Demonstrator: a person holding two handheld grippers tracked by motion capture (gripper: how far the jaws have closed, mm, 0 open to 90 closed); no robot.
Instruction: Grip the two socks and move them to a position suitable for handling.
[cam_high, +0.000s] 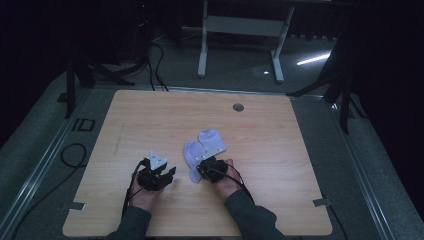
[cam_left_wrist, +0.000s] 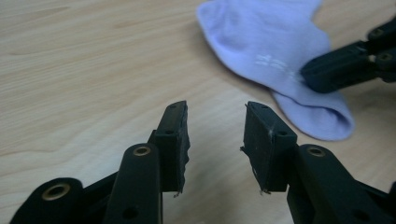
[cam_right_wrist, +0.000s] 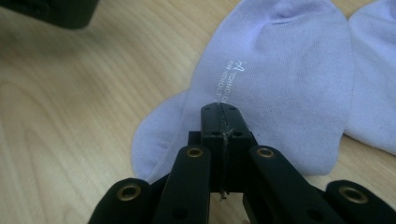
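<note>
Right gripper view: your right gripper rests closed, jaws together, on the near lilac sock, apparently pinching no fabric, while your left gripper stands empty and apart beside it, so any pull risks dragging the sock askew.

Free room on the table

The socks lie near the middle of the table; the far half, left edge and right edge stay open for passing; only a small round grommet near the far edge.
</note>
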